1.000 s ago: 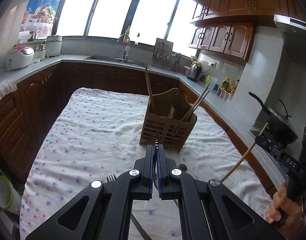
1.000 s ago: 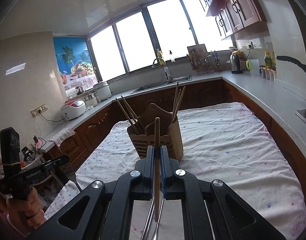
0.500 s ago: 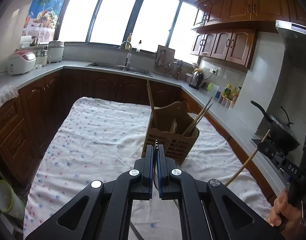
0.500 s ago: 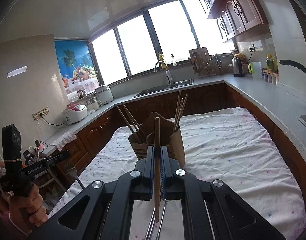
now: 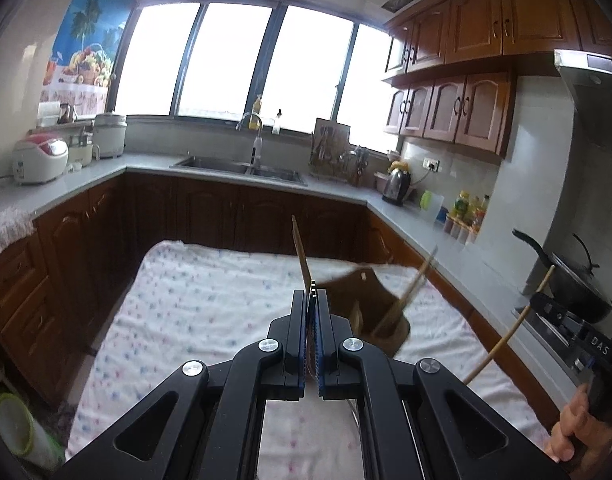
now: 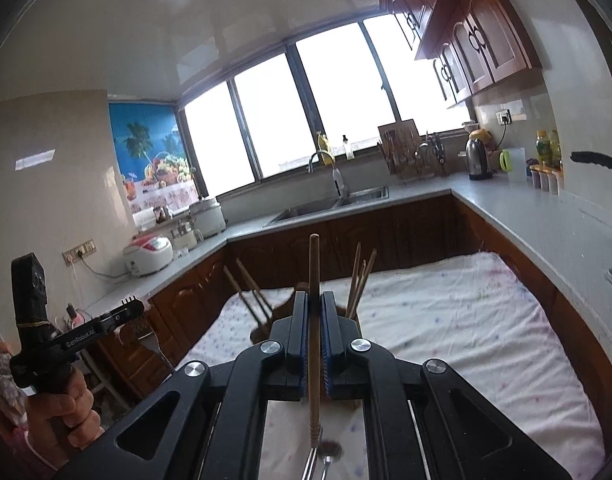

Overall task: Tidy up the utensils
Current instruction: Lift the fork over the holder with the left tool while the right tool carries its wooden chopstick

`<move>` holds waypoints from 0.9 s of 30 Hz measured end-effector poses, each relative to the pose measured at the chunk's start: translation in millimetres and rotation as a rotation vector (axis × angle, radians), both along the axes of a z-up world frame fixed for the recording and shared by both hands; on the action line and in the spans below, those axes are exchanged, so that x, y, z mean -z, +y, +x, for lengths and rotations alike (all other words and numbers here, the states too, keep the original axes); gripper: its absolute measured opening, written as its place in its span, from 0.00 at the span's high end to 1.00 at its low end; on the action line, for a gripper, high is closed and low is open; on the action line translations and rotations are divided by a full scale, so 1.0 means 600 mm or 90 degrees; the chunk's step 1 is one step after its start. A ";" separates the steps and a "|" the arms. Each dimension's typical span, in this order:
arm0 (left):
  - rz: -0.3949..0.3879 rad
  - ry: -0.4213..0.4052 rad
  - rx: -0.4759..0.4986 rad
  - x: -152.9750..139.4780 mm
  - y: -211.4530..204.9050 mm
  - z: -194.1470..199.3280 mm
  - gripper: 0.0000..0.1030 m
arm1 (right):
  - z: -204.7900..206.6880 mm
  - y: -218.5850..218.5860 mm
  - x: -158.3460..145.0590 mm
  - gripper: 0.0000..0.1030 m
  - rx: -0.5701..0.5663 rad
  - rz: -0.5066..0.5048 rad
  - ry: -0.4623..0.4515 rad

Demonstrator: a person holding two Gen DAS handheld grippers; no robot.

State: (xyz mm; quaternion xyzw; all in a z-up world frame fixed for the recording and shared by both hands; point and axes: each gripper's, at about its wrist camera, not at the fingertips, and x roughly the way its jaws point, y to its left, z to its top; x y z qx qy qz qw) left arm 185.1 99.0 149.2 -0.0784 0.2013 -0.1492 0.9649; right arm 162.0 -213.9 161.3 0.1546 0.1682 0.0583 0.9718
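A wooden utensil holder (image 5: pixel 376 288), blurred, stands on the flowered tablecloth (image 5: pixel 185 320) with chopsticks (image 5: pixel 301 252) leaning out of it. My left gripper (image 5: pixel 314 294) hovers before it, shut on a thin fork whose dark edge shows between the pads. From the right wrist view, short tines poke from the left gripper (image 6: pixel 131 306). My right gripper (image 6: pixel 314 296) is shut on a wooden chopstick (image 6: pixel 314 264) that stands upright through the jaws. That view hides most of the holder; only its chopsticks (image 6: pixel 360 280) rise clear. Seen from the left, the right gripper (image 5: pixel 546 306) carries its chopstick (image 5: pixel 506 336) slanted.
A spoon (image 6: pixel 330 446) and other metal utensils lie on the cloth below the right gripper. Counters wrap around the table, with a sink (image 5: pixel 241 168), rice cooker (image 5: pixel 37 160), kettle (image 5: pixel 398 184) and a wok (image 5: pixel 574 284) on the stove. Hands (image 6: pixel 65 400) grip both handles.
Both grippers have risen and advanced, so the holder sits lower and nearer in both views. Each keeps its grip.
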 end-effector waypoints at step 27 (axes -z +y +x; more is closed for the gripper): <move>0.060 -0.056 -0.081 0.077 -0.128 0.213 0.98 | 0.179 0.009 0.015 0.94 0.019 -0.053 -0.042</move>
